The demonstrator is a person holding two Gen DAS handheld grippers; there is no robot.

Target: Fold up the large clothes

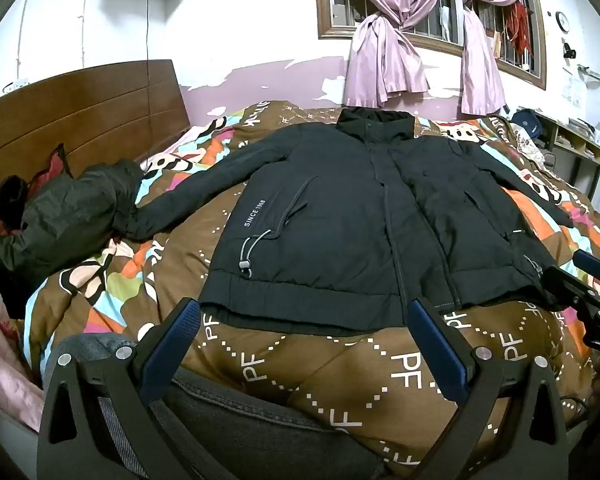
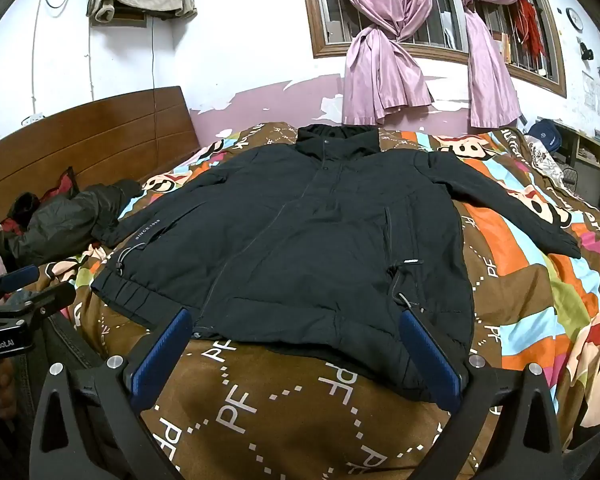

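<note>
left claw (image 1: 304, 316) spread | right claw (image 2: 296, 332) spread | black jacket (image 1: 340, 216) hood bunched, indistinct

"SINCE 1968" on jacket (image 1: 340, 216), "PF" on quilt (image 1: 340, 380), "GenRobot.AI" on left claw (image 2: 4, 346)

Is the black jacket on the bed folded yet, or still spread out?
Spread out. The jacket lies flat, front up, on the quilt, both sleeves stretched sideways and the hem unturned.

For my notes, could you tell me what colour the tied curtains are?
Pink-lilac curtains, clearest in the right wrist view.
</note>
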